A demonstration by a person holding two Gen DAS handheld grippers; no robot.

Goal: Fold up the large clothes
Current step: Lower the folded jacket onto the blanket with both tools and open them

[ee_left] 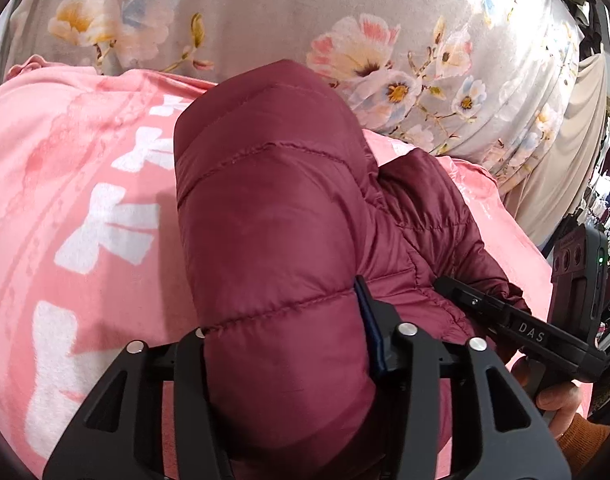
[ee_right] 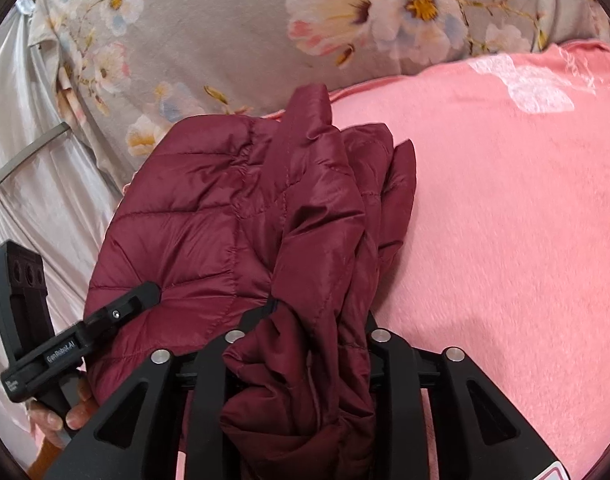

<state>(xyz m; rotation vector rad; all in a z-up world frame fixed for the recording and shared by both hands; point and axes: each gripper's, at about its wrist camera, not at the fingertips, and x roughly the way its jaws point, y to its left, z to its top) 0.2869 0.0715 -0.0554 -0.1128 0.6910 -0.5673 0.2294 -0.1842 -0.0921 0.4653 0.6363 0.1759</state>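
A maroon quilted puffer jacket (ee_left: 265,208) lies bunched on a pink blanket (ee_left: 65,200). My left gripper (ee_left: 289,344) is shut on a thick padded fold of the jacket, which bulges between the fingers. My right gripper (ee_right: 305,328) is shut on gathered folds of the same jacket (ee_right: 233,208), which drape over its fingers. The right gripper also shows in the left wrist view (ee_left: 505,316) at the jacket's right side. The left gripper shows in the right wrist view (ee_right: 105,316) at the jacket's left side. The fingertips of both are hidden by fabric.
The pink blanket (ee_right: 505,220) with white print covers the surface under the jacket. A grey floral bedsheet (ee_left: 345,8) lies beyond it. A shiny white cloth (ee_right: 33,140) hangs at the left in the right wrist view. Hanging clothes (ee_left: 609,200) are at the far right.
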